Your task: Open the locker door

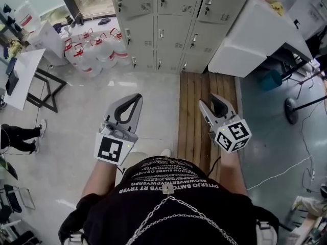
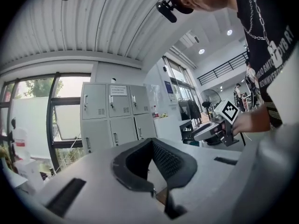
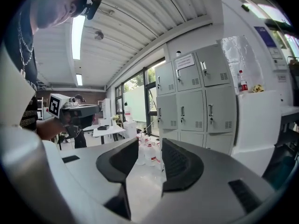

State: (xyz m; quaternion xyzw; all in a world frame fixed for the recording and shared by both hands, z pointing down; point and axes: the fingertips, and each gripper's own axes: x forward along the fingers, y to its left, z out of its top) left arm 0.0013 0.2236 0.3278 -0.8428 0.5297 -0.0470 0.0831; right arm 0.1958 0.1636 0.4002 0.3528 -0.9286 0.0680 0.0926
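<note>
A bank of grey lockers (image 1: 168, 24) stands against the far wall, every door closed, each with a small upright handle. They also show ahead in the left gripper view (image 2: 112, 120) and in the right gripper view (image 3: 196, 97). Both grippers are held out at waist height, well short of the lockers. My left gripper (image 1: 138, 97) (image 2: 152, 141) is shut, tips touching, with nothing in it. My right gripper (image 1: 213, 102) (image 3: 149, 143) is open, with only floor and distant jugs visible through the gap.
Several large water jugs (image 1: 94, 50) crowd the floor left of the lockers. A white table (image 1: 255, 29) abuts them on the right. A wooden floor strip (image 1: 196, 116) runs toward the lockers. A white desk (image 1: 23, 75), a black frame (image 1: 48, 91) and a person's legs (image 1: 20, 137) are at the left.
</note>
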